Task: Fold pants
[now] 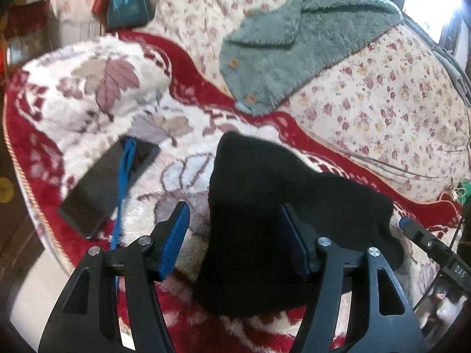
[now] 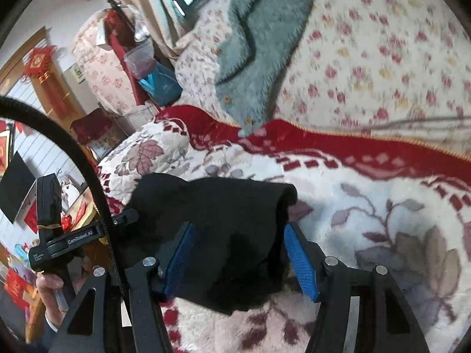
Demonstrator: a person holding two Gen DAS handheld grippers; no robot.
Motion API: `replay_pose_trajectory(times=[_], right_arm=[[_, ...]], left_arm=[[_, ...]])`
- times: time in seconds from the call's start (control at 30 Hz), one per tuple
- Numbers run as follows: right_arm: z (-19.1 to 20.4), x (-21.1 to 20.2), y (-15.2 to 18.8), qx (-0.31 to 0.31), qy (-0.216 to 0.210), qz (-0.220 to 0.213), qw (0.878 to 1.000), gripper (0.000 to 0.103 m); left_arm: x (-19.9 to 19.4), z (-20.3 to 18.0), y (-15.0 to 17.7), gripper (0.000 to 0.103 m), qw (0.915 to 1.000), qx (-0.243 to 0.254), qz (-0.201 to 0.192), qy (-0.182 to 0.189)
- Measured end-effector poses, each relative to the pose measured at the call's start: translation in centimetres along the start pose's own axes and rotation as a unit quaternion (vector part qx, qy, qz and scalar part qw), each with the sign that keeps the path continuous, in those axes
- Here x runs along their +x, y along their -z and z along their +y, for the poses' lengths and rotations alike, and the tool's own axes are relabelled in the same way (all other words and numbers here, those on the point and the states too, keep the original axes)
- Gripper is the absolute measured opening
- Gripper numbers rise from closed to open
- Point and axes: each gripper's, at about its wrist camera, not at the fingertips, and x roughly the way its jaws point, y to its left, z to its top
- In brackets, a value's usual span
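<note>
Pants [image 1: 265,206], black and already doubled into a compact bundle, lie on the red and white floral blanket [image 1: 88,88] right under our grippers. Folding looks nearly finished to us; perhaps one more fold or some smoothing is left. Our left gripper [image 1: 232,235] angles downward, jaws spread wide, cloth between them but unpinched. Our right gripper [image 2: 241,253] tilts down likewise, jaws apart astride the bundle's other end, gripping nothing.
</note>
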Motion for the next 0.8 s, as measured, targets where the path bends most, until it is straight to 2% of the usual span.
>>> replay_pose_trajectory(times=[0.2, 0.43, 0.8], right_arm=[[3.2, -0.5, 0.4, -0.041, 0.011, -0.005, 0.999, 0.061], [5.1, -0.5, 1.0, -0.064, 0.014, -0.014, 0.998, 0.061], [6.2, -0.4, 1.4, -0.067, 0.009, -0.011, 0.998, 0.061]], left_arm=[[-2.4, -2.3, 0.7, 0.063, 0.9989, 0.022, -0.035, -0.022], [-4.1, -4.5, 2.1, 0.063, 0.9957, 0.053, -0.061, -0.046], [-5.3, -5.3, 2.9, 0.063, 0.9942, 0.049, -0.077, -0.056]])
